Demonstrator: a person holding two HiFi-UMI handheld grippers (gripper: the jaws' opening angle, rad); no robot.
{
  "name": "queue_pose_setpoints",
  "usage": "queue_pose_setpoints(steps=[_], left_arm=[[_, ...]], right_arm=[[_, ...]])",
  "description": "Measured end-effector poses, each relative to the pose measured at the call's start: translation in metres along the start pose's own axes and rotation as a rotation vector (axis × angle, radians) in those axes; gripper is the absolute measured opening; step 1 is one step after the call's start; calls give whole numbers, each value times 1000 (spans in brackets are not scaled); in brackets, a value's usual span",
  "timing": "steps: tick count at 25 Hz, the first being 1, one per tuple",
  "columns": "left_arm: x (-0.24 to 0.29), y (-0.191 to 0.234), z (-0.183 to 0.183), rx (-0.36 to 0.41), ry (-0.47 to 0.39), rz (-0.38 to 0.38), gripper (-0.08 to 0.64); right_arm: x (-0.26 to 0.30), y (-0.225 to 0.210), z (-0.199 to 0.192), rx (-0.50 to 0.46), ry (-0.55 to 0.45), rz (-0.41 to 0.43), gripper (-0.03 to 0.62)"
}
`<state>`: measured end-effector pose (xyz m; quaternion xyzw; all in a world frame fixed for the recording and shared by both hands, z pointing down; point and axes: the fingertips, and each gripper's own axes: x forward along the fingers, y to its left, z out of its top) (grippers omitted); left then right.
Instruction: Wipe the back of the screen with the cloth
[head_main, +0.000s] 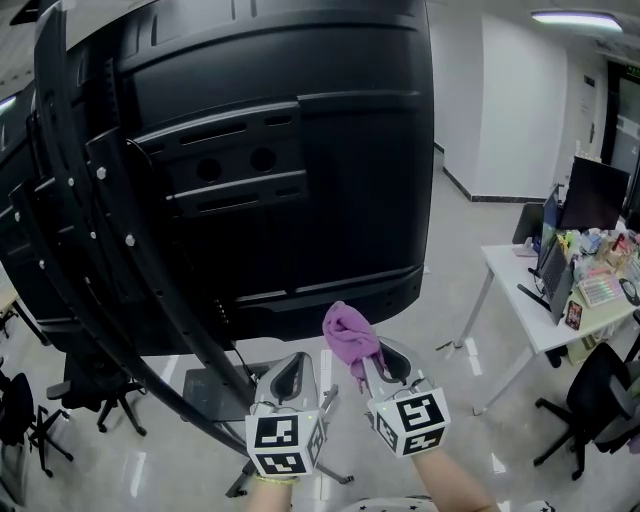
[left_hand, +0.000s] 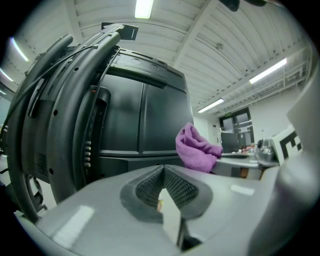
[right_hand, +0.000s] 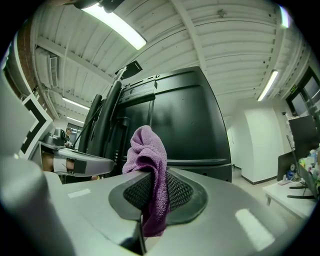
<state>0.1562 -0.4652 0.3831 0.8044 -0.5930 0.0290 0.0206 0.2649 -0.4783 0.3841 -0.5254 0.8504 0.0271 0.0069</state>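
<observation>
1. The cloth is purple-pink and fuzzy like microfibre. It's scrunched into a lump, with a tail hanging down between the jaws.
2. The right gripper is clamped on that cloth. In the right gripper view, both ribbed pads pinch it and the bunched end sticks up above them.
3. The left gripper has its jaws pressed together with nothing in them. It sits just beside the right one, under the screen.
4. The screen shows its back, a big black panel with stepped ridges and two round holes. The cloth sits right at the panel's lower edge, toward the bottom right corner. I can't tell if it's actually touching.
5. The left side is crowded, because the curved black stand arms sweep down past the panel's left edge.
6. The right side is roomier, with bare floor running to a cluttered white desk and a black chair.
</observation>
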Motion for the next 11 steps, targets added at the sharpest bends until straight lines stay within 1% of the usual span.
queue_pose_setpoints(steps=[11], left_arm=[[3,-2,-5,-4,14,-1,8]], right_arm=[[-1,0,-4,-8,14,10,49]])
